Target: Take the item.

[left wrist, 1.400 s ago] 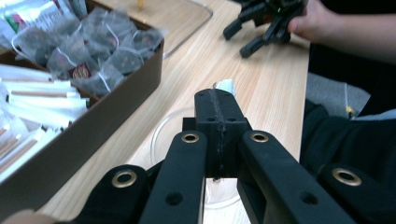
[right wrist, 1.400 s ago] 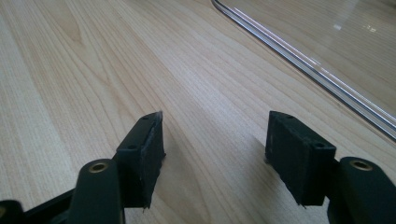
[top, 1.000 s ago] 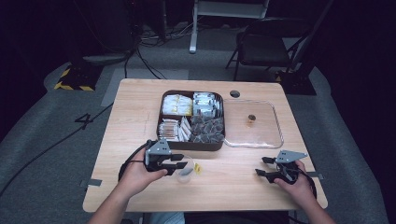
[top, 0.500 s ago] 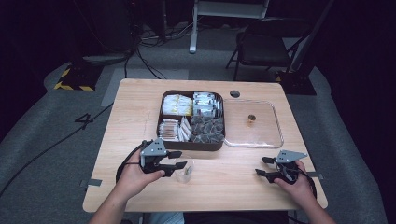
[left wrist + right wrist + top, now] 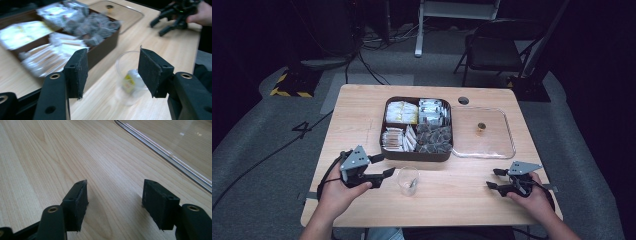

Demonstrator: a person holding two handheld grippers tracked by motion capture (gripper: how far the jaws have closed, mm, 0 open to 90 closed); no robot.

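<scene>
A small clear plastic cup (image 5: 408, 180) stands upright on the light wooden tabletop (image 5: 362, 115), just in front of the dark brown compartmented box (image 5: 417, 154) of wrapped tea bags and sachets, and already holds a small packet with a yellow label (image 5: 129, 81) lying at its bottom. The left claw (image 5: 383, 165) sits just to the left of the cup with its jaws spread wide and nothing between them; in the left gripper view the cup stands just beyond the two pads, not clasped. The right claw (image 5: 493, 178) rests low over bare wood near the front right of the tabletop, jaws likewise apart and empty, beside the clear glass lid (image 5: 482, 132) with its small brown knob, which lies flat to the right of the box. As it looks, one packet is in the cup; what is probably left is any further packets and putting the lid on the box.
</scene>
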